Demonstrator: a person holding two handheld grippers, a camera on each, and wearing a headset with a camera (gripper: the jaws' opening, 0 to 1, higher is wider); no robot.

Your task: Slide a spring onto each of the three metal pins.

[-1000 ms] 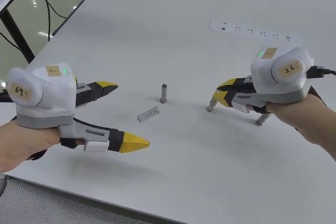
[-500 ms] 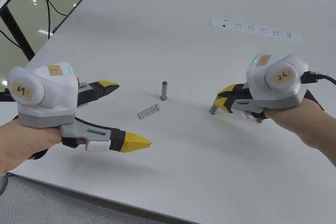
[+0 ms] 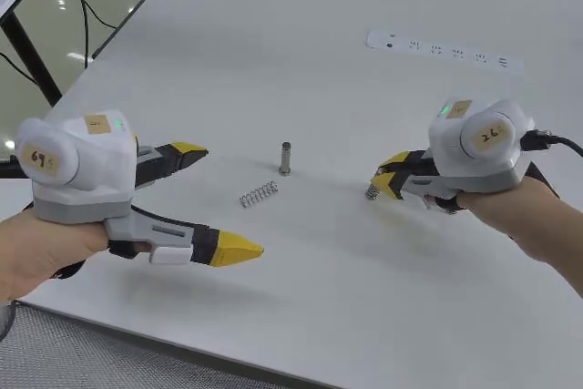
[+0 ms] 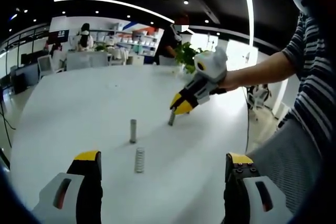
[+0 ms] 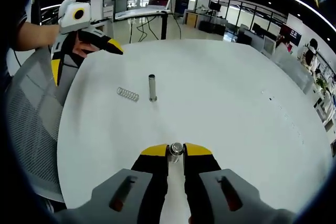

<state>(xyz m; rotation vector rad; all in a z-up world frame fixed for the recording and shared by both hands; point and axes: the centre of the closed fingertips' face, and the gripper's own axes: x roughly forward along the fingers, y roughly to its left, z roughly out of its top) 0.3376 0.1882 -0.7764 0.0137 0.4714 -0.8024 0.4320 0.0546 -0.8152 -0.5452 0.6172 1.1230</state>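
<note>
While the right gripper (image 5: 176, 152) pinches almost closed on the spring-clad pin (image 5: 176, 147) at the table's (image 3: 364, 316) right, the left gripper (image 3: 221, 198) gapes wide, empty. The bare pin (image 3: 285, 158) waits mid-table, with the loose spring (image 3: 258, 195) lying just beside it. The next move looks like this: grasp that spring, upend it and thread it on.

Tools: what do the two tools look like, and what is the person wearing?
Both have rounded white bodies, green lights, tan number stickers, and black jaws with yellow tips. The left tool reads 69, the right tool 26, with a black cable. The sleeve is striped.
</note>
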